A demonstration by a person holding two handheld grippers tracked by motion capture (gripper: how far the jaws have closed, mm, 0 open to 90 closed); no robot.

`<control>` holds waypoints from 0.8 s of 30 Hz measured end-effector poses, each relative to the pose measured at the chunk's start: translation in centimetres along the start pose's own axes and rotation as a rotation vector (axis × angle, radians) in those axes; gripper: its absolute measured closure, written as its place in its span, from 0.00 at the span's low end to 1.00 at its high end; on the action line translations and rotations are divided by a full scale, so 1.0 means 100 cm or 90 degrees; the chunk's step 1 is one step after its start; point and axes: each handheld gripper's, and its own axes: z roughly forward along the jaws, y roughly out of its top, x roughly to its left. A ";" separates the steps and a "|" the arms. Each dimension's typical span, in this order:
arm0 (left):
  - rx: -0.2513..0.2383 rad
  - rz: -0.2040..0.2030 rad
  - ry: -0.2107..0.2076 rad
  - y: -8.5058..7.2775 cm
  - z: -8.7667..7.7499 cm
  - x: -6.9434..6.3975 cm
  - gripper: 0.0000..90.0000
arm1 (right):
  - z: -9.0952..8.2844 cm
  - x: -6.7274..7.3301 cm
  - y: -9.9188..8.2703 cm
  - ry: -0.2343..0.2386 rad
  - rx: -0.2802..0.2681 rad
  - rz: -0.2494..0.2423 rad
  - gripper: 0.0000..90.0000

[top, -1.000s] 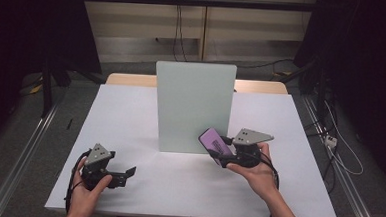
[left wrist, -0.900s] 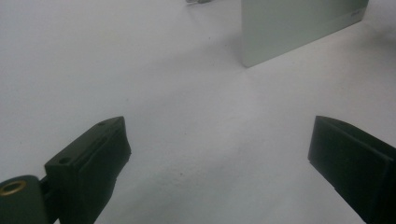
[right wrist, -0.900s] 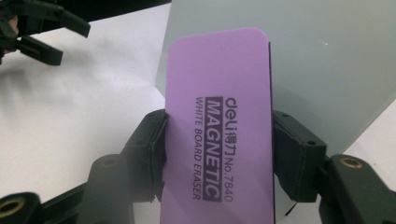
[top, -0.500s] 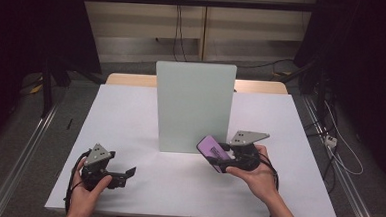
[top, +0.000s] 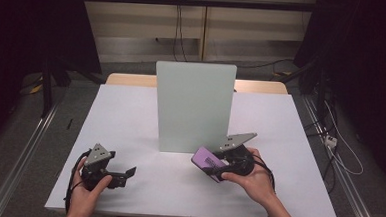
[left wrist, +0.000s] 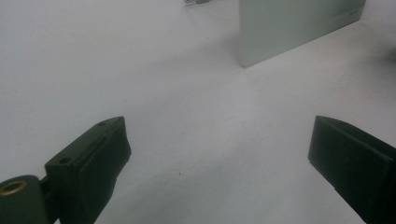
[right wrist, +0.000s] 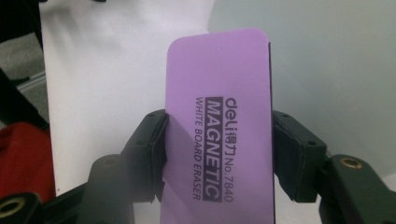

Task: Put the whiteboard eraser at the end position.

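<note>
white table (top: 131, 110) fills mid-frame; right gripper (right wrist: 219, 154) clamps a purple whiteboard eraser (right wrist: 219, 126) at lower right, probably bound for the upright board (top: 193, 108); left gripper (left wrist: 219, 154) gapes empty.

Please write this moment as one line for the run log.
left tongs: open, empty, on table | right tongs: shut on purple eraser | upright board: behind eraser

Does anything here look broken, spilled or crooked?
Nothing stands out. The white board stands upright on the table. The right gripper holds a purple eraser squarely between its jaws; the left gripper rests open near the table's front edge.
</note>
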 end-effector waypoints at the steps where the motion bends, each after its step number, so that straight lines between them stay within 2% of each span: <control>1: 0.000 0.000 0.000 0.000 0.000 0.000 0.06 | 0.001 0.001 0.000 0.005 0.007 -0.003 0.46; 12: 0.001 0.002 -0.002 0.000 0.000 0.000 0.06 | 0.015 0.011 0.005 0.035 0.033 -0.022 0.46; 17: 0.004 0.004 -0.001 0.000 0.000 0.001 0.06 | 0.022 0.012 0.010 0.039 0.040 -0.016 0.46; 24: 0.005 0.006 0.000 0.000 0.001 0.001 0.06 | 0.036 0.014 0.014 0.044 0.080 -0.029 0.46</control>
